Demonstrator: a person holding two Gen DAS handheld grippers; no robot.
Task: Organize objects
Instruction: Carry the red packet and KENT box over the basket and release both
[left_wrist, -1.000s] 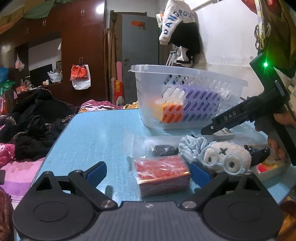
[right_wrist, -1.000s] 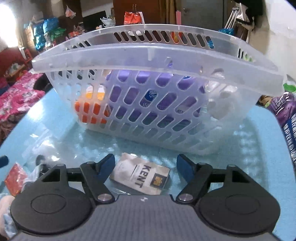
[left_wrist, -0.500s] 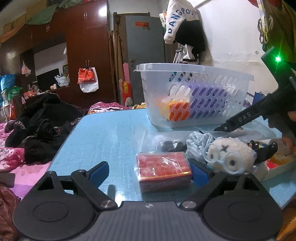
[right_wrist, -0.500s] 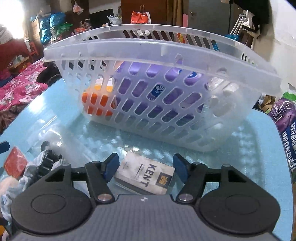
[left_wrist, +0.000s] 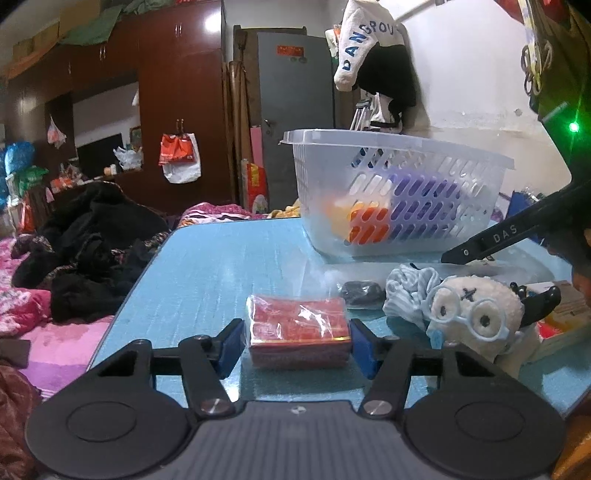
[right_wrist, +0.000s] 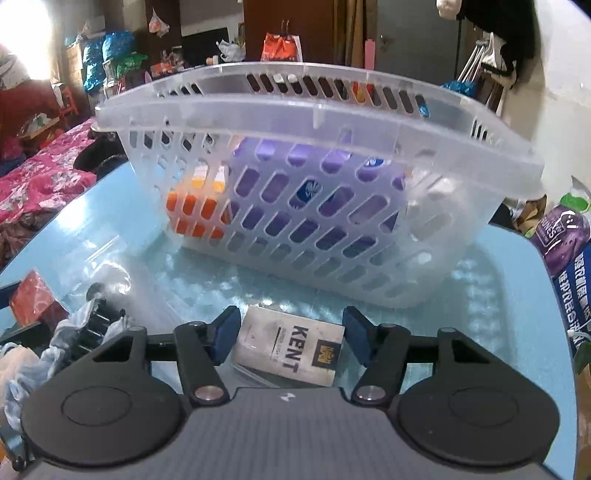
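Note:
A red packet (left_wrist: 299, 328) in clear wrap lies on the blue table (left_wrist: 221, 266). My left gripper (left_wrist: 297, 347) is closing on it, and both blue pads touch its short sides. A white KENT pack (right_wrist: 291, 350) lies in front of the clear plastic basket (right_wrist: 314, 110). My right gripper (right_wrist: 291, 332) is closing on that pack, with a pad against each corner. The basket (left_wrist: 399, 147) holds a purple pack and an orange item. One black finger (left_wrist: 491, 240) of the right gripper shows in the left wrist view.
Right of the red packet lie a white plush toy with blue glasses (left_wrist: 476, 306), a blue striped cloth (left_wrist: 402, 291) and a dark item in a clear bag (left_wrist: 360, 290). A box (left_wrist: 565, 314) sits at the table's right edge. A bed with dark clothes (left_wrist: 85, 240) is left.
The left jaws have come in from wide apart onto the red packet. The right jaws have narrowed onto the KENT pack. Neither thing has left the table.

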